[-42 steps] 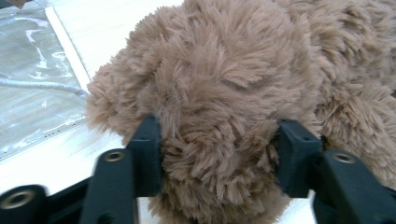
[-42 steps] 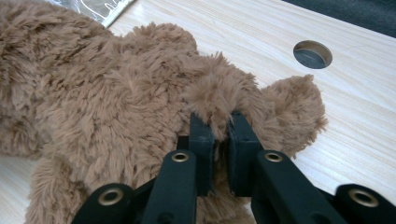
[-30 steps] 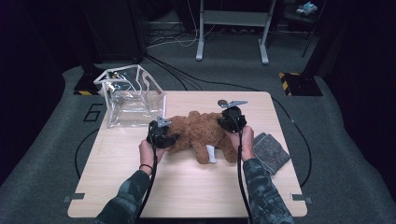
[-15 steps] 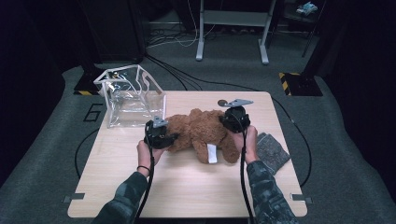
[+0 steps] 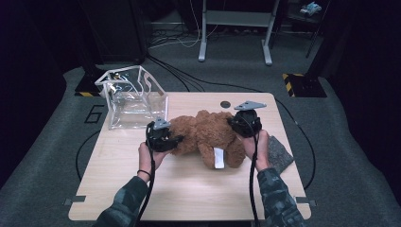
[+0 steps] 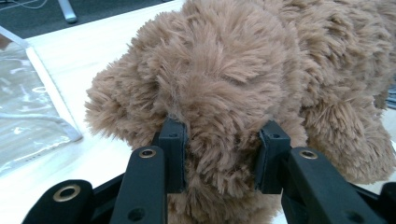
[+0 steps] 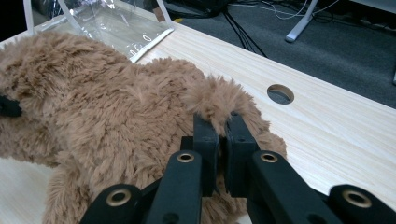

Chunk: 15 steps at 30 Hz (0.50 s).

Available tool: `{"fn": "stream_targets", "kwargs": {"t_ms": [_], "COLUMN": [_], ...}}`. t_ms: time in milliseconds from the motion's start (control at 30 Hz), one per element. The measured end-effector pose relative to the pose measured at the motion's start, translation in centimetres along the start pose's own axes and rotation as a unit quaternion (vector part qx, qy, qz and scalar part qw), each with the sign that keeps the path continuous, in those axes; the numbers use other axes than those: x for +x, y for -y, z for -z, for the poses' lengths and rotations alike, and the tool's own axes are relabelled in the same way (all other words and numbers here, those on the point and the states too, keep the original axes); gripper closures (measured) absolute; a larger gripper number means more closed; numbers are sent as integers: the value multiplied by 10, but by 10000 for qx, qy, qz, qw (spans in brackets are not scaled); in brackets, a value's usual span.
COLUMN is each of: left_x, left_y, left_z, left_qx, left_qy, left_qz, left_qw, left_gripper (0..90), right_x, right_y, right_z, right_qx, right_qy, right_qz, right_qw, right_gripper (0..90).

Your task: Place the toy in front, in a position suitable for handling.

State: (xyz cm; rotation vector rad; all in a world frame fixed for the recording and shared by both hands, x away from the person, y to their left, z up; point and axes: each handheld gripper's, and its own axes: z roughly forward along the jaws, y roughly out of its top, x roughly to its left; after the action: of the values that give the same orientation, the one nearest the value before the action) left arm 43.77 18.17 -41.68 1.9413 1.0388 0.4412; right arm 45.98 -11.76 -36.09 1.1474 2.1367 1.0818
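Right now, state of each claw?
Left claw: shut on the teddy bear, wide grip on its plush.
Right claw: shut on a tuft of the bear's fur.

The right hand-held gripper (image 7: 223, 122) has its two black jaws pinched nearly together on a tuft of the brown plush toy (image 7: 107, 107). The toy lies on the pale wooden worktop (image 7: 336, 135). A clear plastic bag (image 7: 112, 23) sits at the far left, near the toy, and a round hole (image 7: 280, 94) lies right of the jaws.
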Motion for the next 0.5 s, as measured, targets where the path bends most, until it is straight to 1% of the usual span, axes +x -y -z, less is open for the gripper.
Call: {"fn": "stream_targets", "kwargs": {"t_ms": [33,200,333,467,500], "left_x": [-2,-10,-14,-18,-18], "left_y": [0,2,5,10,11], "left_z": [1,2,1,-1,-2], "left_qx": [31,93,147,206,259], "left_qy": [19,64,99,118,133], "left_qz": [-20,-72,-112,-148,-163], "left_qw": [10000,9999,9998,9996,9994], "left_gripper": [626,625,623,619,617], "right_x": [0,-1,-2,-2,-2], "right_y": [1,8,16,24,26], "right_z": [4,10,12,14,14], "right_qx": [4,77,159,228,250], "right_qy": [11,3,4,-28,-29], "right_qz": [14,-51,-131,-160,-148], "right_qw": [10000,10000,9998,9996,9996], "right_gripper": [858,858,858,858,857]}}
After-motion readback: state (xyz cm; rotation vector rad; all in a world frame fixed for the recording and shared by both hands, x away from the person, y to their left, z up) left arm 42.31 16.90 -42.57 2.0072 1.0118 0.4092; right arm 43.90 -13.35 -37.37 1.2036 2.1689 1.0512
